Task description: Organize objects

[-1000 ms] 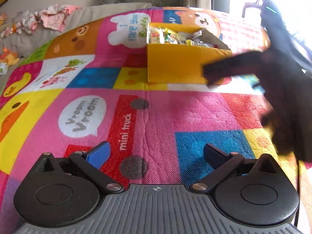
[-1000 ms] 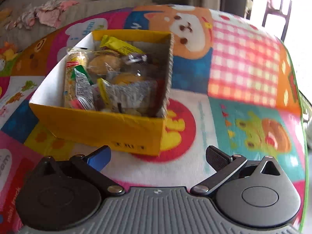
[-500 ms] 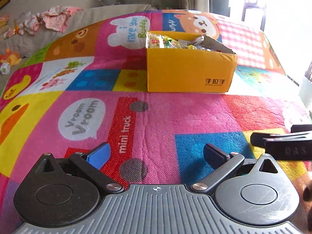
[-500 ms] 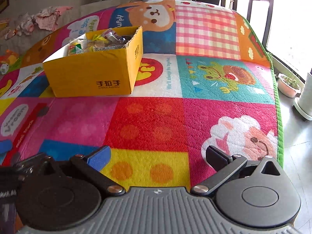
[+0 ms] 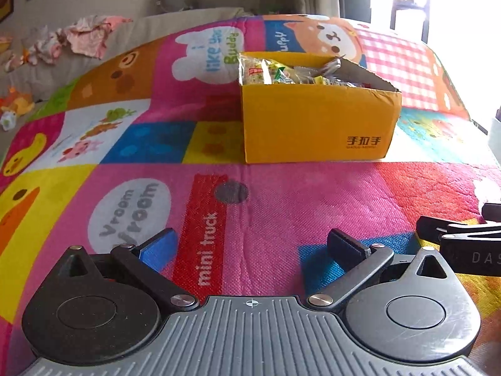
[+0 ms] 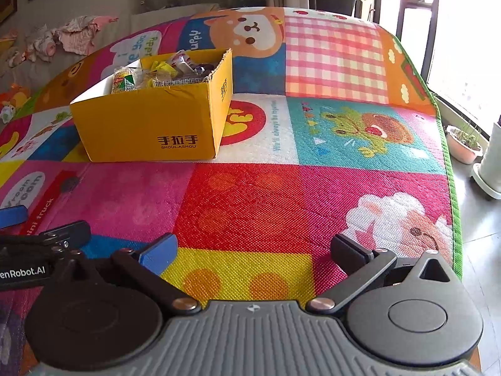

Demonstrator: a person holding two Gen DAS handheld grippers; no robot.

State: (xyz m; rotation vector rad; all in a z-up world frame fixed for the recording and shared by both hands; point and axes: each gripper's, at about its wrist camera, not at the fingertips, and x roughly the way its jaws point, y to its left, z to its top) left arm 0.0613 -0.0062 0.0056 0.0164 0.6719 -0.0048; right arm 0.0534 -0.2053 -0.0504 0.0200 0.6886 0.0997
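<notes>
A yellow cardboard box (image 5: 316,125) (image 6: 147,131) stands open-topped on a colourful play mat (image 5: 281,200) (image 6: 266,197), filled with several snack packets (image 5: 281,72) (image 6: 156,72). My left gripper (image 5: 250,246) rests low over the mat, well in front of the box, open with nothing between its fingers. My right gripper (image 6: 253,247) sits beside it to the right, also open and empty, with the box far ahead on its left. Each gripper shows at the edge of the other's view: the right gripper (image 5: 463,238) and the left gripper (image 6: 40,241).
A grey sofa with crumpled clothes (image 5: 87,36) (image 6: 72,36) runs behind the mat at the far left. The mat's green edge (image 6: 451,169) borders bare floor on the right, where a potted plant (image 6: 465,141) and a white stand (image 6: 490,169) sit by the window.
My right gripper has drawn back from just above the box to the mat's near side, beside the left one. The left gripper has stayed put.
</notes>
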